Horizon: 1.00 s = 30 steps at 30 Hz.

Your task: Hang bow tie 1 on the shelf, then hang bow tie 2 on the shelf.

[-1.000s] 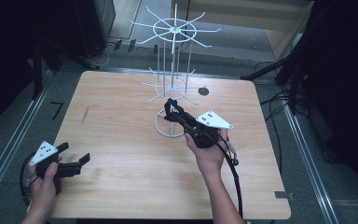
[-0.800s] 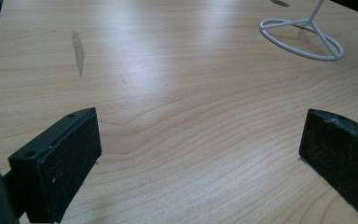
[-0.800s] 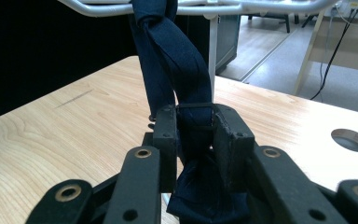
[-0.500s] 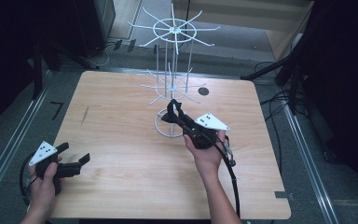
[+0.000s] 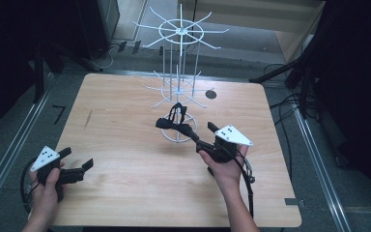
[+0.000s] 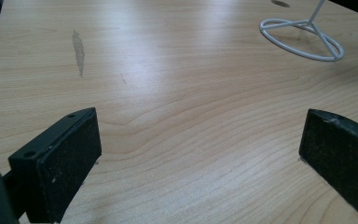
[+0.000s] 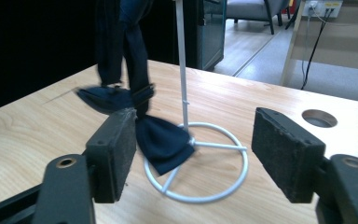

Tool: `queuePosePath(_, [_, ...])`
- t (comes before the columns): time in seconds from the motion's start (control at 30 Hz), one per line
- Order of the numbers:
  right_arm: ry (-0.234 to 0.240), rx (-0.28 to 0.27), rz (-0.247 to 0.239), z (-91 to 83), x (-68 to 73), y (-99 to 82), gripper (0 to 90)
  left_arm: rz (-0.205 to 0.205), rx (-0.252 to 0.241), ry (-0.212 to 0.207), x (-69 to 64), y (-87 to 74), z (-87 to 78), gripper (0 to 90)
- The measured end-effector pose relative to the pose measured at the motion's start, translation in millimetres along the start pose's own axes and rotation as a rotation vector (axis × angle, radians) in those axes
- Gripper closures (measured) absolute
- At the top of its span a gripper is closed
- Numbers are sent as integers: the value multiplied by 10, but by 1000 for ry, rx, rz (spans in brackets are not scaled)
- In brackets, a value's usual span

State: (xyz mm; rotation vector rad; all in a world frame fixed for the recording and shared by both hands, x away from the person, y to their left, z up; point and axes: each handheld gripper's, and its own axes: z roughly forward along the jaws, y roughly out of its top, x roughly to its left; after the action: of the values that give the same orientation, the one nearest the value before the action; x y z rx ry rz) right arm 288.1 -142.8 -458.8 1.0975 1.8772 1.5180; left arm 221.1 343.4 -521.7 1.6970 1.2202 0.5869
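At the lower left of the high view the left gripper (image 5: 77, 169) rests on the wooden table (image 5: 125, 145), held by the person's left hand (image 5: 46, 186); its jaws stand wide apart with nothing between them, and the left gripper view shows bare wood grain in the gap (image 6: 200, 154); a faint dark smear (image 6: 78, 46) marks the board at the upper left of that view.

Toward the middle of the high view a white wire rack (image 5: 178, 87) stands upright on its ring base, with spokes fanning out at two levels; a dark bow tie (image 5: 174, 122) hangs from a lower spoke by its strap, the bow itself just above the ring base.

Right of centre the right gripper (image 5: 193, 134) points up and left at the bow tie, carried by the right hand (image 5: 224, 166); its jaws have just been opening and now stand well apart; in the right gripper view the bow tie (image 7: 161, 142) lies against the left pad and clear of the right one, so nothing is clamped; a round hole (image 5: 211, 94) in the table sits beyond the rack.
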Motion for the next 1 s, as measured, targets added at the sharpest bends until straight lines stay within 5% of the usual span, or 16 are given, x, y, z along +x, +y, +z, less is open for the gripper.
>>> queuePosePath(0.43, [-92, 24, 6, -491, -319, -181, 265, 6, 8, 9, -11, 2, 7, 0])
queuePosePath(1.0, [-232, 56, 108, -621, -717, -418, 312, 2, 8, 8, -14, -7, -6, 0])
